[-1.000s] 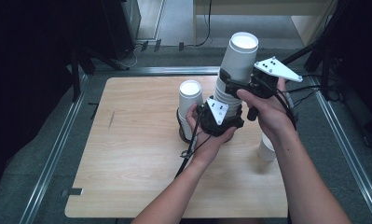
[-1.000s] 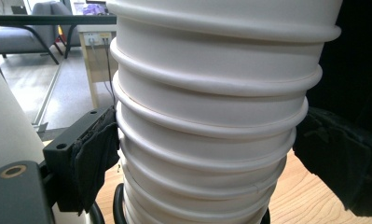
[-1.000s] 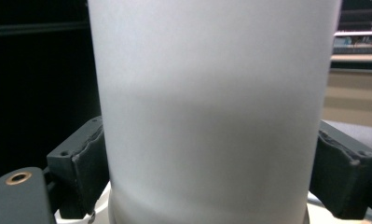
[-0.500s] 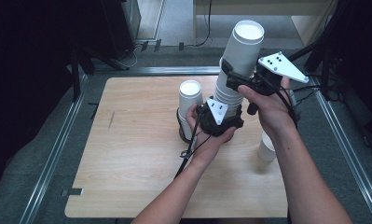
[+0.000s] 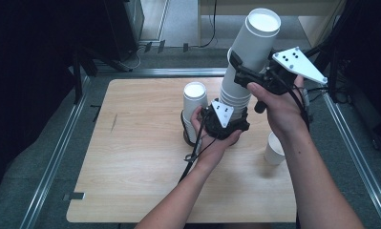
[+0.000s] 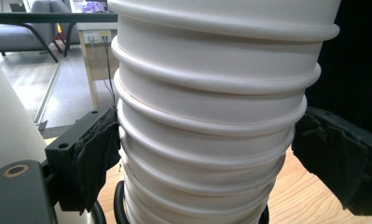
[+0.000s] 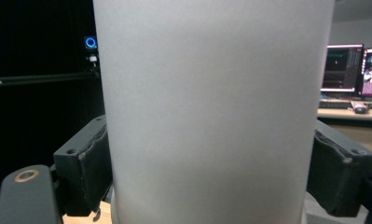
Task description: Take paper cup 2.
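A tall stack of upside-down white paper cups (image 5: 236,93) stands on the wooden table (image 5: 131,167). My left gripper (image 5: 232,109) is shut on its lower part; in the left gripper view the ribbed rims of the stack (image 6: 207,116) sit between the two black pads (image 6: 95,158). Higher up, my right gripper (image 5: 248,71) is shut on the top cup (image 5: 257,38), which is raised and tilted. The right gripper view shows that cup's smooth wall (image 7: 211,107) held between the pads (image 7: 90,163).
Another upside-down white cup (image 5: 195,98) stands just left of the stack, close to the left hand. A single white cup (image 5: 274,149) sits on the table at the right. Metal rails (image 5: 59,152) run along the table's sides, with dark floor beyond.
The right gripper has drawn the top cup upward and slightly right, off the stack. The left gripper and the lower stack have stayed in place.
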Motion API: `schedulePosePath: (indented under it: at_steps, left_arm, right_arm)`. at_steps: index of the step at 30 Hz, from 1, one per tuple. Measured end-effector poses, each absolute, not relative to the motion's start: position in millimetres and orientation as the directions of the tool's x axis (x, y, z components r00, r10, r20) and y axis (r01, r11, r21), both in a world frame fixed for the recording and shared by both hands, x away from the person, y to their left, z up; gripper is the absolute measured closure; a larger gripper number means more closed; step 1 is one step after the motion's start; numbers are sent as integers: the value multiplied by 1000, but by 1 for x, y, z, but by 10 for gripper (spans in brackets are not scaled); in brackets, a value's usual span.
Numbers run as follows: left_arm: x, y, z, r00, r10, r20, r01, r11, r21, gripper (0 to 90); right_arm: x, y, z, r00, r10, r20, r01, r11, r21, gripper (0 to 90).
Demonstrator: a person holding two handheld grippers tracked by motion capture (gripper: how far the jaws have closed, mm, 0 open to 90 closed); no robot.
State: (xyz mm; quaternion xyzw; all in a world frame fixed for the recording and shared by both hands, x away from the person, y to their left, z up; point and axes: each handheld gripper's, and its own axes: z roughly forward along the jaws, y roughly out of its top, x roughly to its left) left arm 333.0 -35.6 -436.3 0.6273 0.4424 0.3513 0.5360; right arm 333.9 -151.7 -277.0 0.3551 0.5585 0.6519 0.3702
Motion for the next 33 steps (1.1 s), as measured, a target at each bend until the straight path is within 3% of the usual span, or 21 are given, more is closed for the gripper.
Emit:
schedulePosePath:
  at_steps: [22,26,33]
  left_arm:
    - [325,-32,-430,390,921,-10,170,-62,983,87]
    - [318,-29,-426,422,906,-12,177,-69,982,19]
    - [302,-17,-424,458,889,-22,175,-65,982,12]
  right_arm:
    - [290,-164,-265,-459,888,-14,-147,-60,987,135]
    - [284,-168,-266,-456,890,-22,-155,-54,986,135]
    - [273,-177,-273,-440,897,-43,-160,-32,987,135]
